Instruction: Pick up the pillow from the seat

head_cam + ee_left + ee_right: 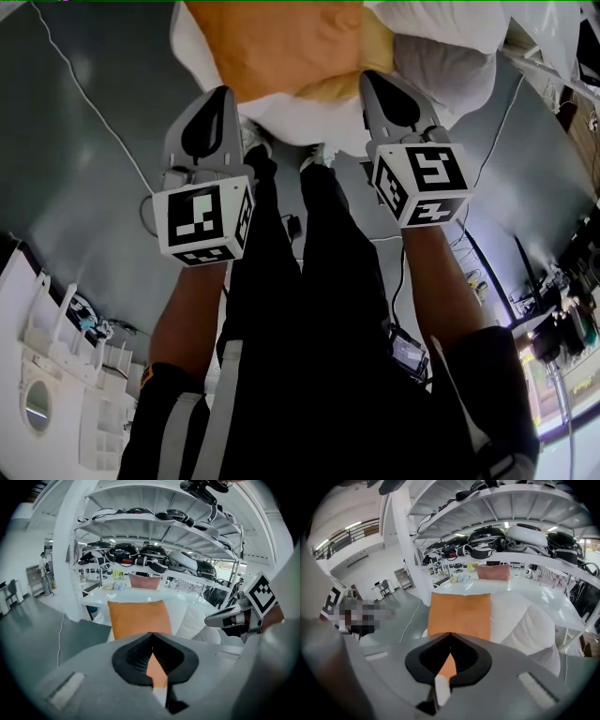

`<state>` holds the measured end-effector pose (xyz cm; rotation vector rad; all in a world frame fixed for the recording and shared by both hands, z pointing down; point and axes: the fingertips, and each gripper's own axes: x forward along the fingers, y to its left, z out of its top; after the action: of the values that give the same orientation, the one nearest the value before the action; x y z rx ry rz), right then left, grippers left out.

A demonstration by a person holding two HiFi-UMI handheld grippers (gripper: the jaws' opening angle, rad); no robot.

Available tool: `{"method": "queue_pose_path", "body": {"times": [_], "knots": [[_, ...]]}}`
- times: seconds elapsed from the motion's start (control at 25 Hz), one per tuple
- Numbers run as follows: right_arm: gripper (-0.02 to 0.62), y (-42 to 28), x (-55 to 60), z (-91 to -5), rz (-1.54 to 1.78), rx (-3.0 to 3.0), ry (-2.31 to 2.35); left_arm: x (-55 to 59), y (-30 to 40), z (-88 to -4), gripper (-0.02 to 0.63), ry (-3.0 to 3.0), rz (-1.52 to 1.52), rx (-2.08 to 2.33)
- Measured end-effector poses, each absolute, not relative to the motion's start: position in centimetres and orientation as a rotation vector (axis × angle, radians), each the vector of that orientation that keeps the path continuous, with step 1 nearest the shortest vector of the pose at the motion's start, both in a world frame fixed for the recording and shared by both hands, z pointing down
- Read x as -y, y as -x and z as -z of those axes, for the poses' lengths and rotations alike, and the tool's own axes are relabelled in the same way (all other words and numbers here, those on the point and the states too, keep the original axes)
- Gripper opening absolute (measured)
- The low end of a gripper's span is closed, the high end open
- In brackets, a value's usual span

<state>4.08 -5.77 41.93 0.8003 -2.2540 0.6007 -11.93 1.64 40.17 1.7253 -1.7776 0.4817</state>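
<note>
An orange pillow (pixel 281 42) lies on a white cushioned seat (pixel 441 66) at the top of the head view. My left gripper (pixel 228 91) points at the pillow's near edge from just short of it, jaws together and nothing between them. My right gripper (pixel 367 75) stands beside it on the right, also shut and empty, its tip close to the pillow's near corner. In the left gripper view the pillow (pixel 138 618) lies straight ahead beyond the closed jaws (pixel 152 634). The right gripper view shows the same pillow (pixel 461 613) ahead of its closed jaws (pixel 450 634), with the white seat (pixel 520 620) to the right.
Shelves of helmets (pixel 140 552) and a white table (pixel 140 597) stand behind the seat. A cable (pixel 84 84) runs across the grey floor at the left. White equipment (pixel 56 375) sits at the lower left. The person's black trousers (pixel 309 309) fill the middle.
</note>
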Motion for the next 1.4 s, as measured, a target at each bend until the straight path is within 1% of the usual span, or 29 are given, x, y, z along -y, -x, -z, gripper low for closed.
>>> {"method": "queue_pose_path", "body": {"times": [0.16, 0.2, 0.24, 0.36, 0.4, 0.44, 0.6, 0.72, 0.92, 1.04, 1.2, 1.4], "knots": [[0.003, -3.9, 5.9, -44.8, -0.594, 2.245, -0.767, -1.5, 12.6, -43.3, 0.005, -1.683, -0.493, 1.787], [0.003, -3.9, 6.1, -45.5, -0.592, 2.243, -0.765, -1.4, 12.7, -44.1, 0.033, -1.676, -0.492, 1.787], [0.003, -4.1, 6.3, -46.2, -0.591, 2.241, -0.765, -1.3, 12.7, -44.8, 0.048, -1.669, -0.491, 1.788], [0.005, -4.7, 6.7, -48.3, -0.601, 2.232, -0.766, -1.2, 12.7, -46.6, 0.054, -1.645, -0.499, 1.794], [0.067, -4.8, 6.8, -49.1, -0.614, 2.229, -0.761, -1.1, 12.7, -47.3, 0.06, -1.637, -0.503, 1.795], [0.112, -4.9, 6.9, -49.9, -0.627, 2.229, -0.755, -1.1, 12.7, -48.0, 0.068, -1.629, -0.506, 1.795], [0.132, -5.2, 7.2, -53.2, -0.655, 2.216, -0.742, -1.2, 12.8, -51.9, 0.117, -1.581, -0.513, 1.773], [0.147, -4.9, 7.7, -55.2, -0.656, 2.203, -0.736, -0.9, 13.6, -54.1, 0.135, -1.535, -0.51, 1.784], [0.17, -5.1, 9.2, -58.3, -0.651, 2.187, -0.731, -0.2, 14.1, -56.2, 0.144, -1.502, -0.531, 1.801], [0.184, -5.4, 10.0, -59.8, -0.649, 2.174, -0.739, 0.1, 14.5, -57.5, 0.163, -1.481, -0.55, 1.803], [0.201, -5.4, 10.4, -62.0, -0.652, 2.16, -0.729, 0.2, 14.7, -59.7, 0.209, -1.464, -0.588, 1.783], [0.235, -5.5, 10.9, -64.9, -0.667, 2.144, -0.726, 0.0, 14.9, -62.2, 0.23, -1.446, -0.616, 1.768]]}}
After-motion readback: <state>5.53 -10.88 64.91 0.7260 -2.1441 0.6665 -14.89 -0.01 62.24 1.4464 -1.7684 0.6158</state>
